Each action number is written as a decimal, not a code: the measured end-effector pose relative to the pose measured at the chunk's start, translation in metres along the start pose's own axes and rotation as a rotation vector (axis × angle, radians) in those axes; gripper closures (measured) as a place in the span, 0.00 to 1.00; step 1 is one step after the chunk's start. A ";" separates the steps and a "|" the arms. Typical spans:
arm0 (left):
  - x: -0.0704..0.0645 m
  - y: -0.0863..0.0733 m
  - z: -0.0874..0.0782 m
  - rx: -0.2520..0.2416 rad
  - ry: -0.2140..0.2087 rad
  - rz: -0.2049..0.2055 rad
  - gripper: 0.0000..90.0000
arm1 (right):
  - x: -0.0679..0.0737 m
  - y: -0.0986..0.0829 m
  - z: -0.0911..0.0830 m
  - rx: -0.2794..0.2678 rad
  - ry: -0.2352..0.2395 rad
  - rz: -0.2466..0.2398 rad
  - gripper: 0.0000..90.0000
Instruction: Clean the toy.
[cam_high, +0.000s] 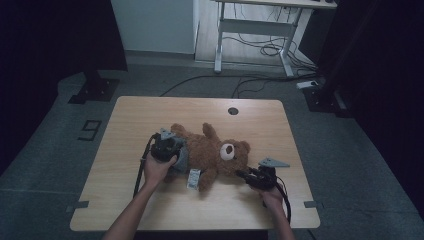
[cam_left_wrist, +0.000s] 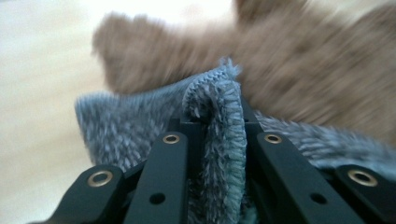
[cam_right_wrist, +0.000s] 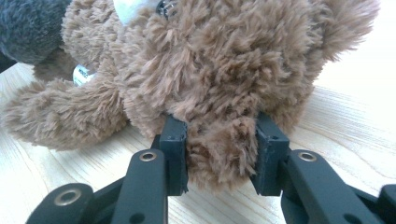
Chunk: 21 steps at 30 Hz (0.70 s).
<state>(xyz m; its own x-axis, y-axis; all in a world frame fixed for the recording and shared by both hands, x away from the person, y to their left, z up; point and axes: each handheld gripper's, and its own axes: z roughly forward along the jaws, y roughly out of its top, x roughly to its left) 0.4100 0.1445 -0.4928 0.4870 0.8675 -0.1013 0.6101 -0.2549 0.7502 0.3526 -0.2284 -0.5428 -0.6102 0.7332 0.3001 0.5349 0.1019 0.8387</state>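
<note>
A brown teddy bear (cam_high: 215, 152) lies on its back on the wooden table (cam_high: 150, 112), head toward the right. A blue-grey fleece garment (cam_high: 183, 159) wraps its lower body. My left gripper (cam_high: 169, 146) sits at the bear's legs; in the left gripper view (cam_left_wrist: 217, 123) it is shut on a folded edge of the garment (cam_left_wrist: 219, 93). My right gripper (cam_high: 248, 175) is at the bear's head; in the right gripper view (cam_right_wrist: 222, 140) its jaws pinch a tuft of the bear (cam_right_wrist: 210, 60), apparently its ear.
A white tag (cam_high: 194, 178) hangs from the bear's side. A round cable hole (cam_high: 233, 110) is near the table's far edge. Beyond the table are a white desk frame (cam_high: 255, 30), floor cables and black stand bases (cam_high: 95, 90).
</note>
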 end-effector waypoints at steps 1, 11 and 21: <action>0.002 -0.003 0.002 0.019 -0.011 -0.005 0.89 | 0.000 0.000 0.000 0.005 -0.002 -0.001 0.71; -0.005 0.016 -0.025 -0.026 -0.006 0.036 0.88 | -0.002 -0.002 0.003 0.025 -0.013 0.003 0.71; -0.092 0.068 -0.031 -0.118 -0.169 0.160 0.88 | -0.002 -0.001 0.002 0.021 -0.012 0.008 0.71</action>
<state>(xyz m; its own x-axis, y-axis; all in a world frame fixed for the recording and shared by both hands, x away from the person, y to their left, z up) 0.3868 0.0604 -0.4120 0.6749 0.7341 -0.0750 0.4442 -0.3230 0.8357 0.3546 -0.2285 -0.5453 -0.5989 0.7422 0.3007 0.5519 0.1105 0.8266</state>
